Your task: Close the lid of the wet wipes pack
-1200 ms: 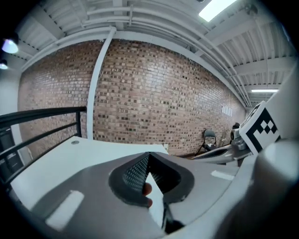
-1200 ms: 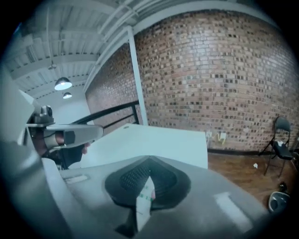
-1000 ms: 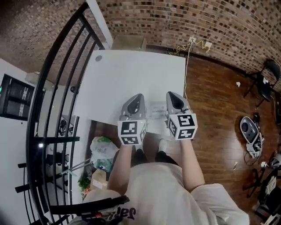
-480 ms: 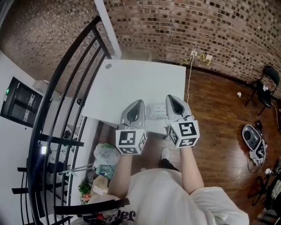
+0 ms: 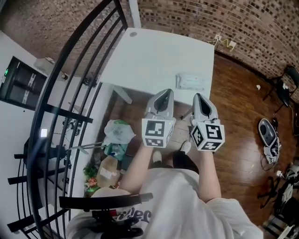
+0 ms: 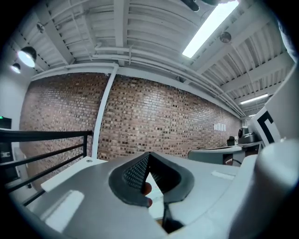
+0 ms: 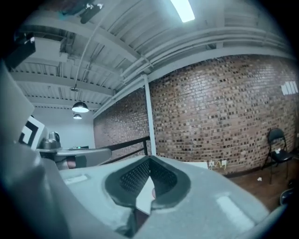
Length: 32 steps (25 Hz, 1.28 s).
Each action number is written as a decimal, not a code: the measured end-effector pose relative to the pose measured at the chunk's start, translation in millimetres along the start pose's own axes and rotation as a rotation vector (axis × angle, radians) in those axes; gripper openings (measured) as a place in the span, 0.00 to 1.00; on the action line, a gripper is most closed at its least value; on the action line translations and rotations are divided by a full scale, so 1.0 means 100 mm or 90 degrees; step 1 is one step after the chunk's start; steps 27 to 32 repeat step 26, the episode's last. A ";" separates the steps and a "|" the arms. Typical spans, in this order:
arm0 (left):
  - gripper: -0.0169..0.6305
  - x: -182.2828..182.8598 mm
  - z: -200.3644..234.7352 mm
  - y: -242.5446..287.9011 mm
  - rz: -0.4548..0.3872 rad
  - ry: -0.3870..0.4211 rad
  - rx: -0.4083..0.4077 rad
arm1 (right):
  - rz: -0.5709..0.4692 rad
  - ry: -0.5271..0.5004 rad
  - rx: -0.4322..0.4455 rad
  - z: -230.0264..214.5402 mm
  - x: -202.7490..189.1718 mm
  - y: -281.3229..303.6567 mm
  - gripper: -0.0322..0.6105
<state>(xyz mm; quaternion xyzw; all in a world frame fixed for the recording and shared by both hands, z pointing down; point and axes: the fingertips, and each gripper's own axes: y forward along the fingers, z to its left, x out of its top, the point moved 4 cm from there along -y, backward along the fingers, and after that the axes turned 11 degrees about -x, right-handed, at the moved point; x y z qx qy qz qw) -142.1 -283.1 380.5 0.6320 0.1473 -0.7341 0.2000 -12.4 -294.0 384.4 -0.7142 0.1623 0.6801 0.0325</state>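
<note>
A person standing at the near edge of a white table (image 5: pixel 149 56) is holding two handheld grippers side by side above the wooden floor (image 5: pixel 233 107), short of the tabletop. The left gripper (image 5: pixel 164 91) is pointing toward the table's near edge. Its jaws are pressed together at the tips, with nothing caught between them, as its own view shows. The right gripper (image 5: pixel 197 95) is riding just beside it, level with it. Its jaws are likewise closed tip to tip and gripping nothing. Each gripper is showing its marker cube toward the head camera.

The wet wipes pack (image 5: pixel 190 82) is lying flat on the table near the right end of the near edge, close to the near right corner. It is sitting just beyond the two gripper tips and apart from both. From the head view the pack is too small to tell how its lid is sitting.

A black railing (image 5: pixel 70 60) is curving past the table's left edge, and a brick wall (image 5: pixel 210 14) is running behind the far edge. A plastic bag (image 5: pixel 117 133) is resting on the floor below the table's near left corner. A black chair (image 5: pixel 285 81) is standing well off to the right.
</note>
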 end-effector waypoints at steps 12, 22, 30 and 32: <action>0.05 0.52 -0.18 -0.02 -0.057 0.040 -0.005 | -0.076 -0.050 0.017 0.07 0.55 -0.14 0.04; 0.05 0.51 -0.40 0.09 -0.054 0.057 0.002 | -0.093 -0.045 0.029 -0.15 0.60 -0.23 0.04; 0.05 0.56 -0.41 0.02 -0.059 0.068 0.015 | -0.095 -0.049 0.036 -0.12 0.61 -0.29 0.04; 0.05 0.56 -0.41 0.02 -0.059 0.068 0.015 | -0.095 -0.049 0.036 -0.12 0.61 -0.29 0.04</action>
